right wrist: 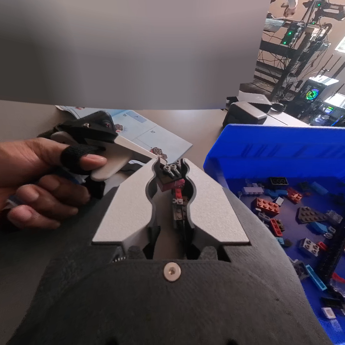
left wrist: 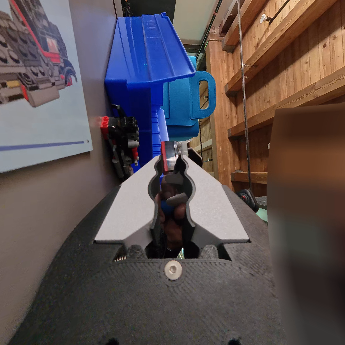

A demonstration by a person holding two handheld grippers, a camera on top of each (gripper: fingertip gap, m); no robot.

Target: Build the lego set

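My left gripper (left wrist: 169, 160) is shut on a small red, black and grey lego sub-assembly (left wrist: 169, 158). In the right wrist view a hand holds that gripper (right wrist: 158, 161) in from the left, with the sub-assembly (right wrist: 168, 179) hanging between my right gripper's (right wrist: 169, 162) fingertips. The right jaws stand apart and do not visibly clamp it. Below, on the table, lies the long black, grey and red lego chassis (right wrist: 179, 207), also in the left wrist view (left wrist: 124, 143). The right gripper's fingers (left wrist: 175, 197) show through the left jaws.
A blue bin (right wrist: 280, 149) of loose bricks (right wrist: 268, 205) stands right of the chassis; it shows in the left wrist view (left wrist: 141, 65) with a teal pouch (left wrist: 186, 100). The open instruction booklet (right wrist: 149, 134) lies on the grey table (right wrist: 205, 119). A black box (right wrist: 244, 113) sits behind. My left and right fingertips are right by each other.
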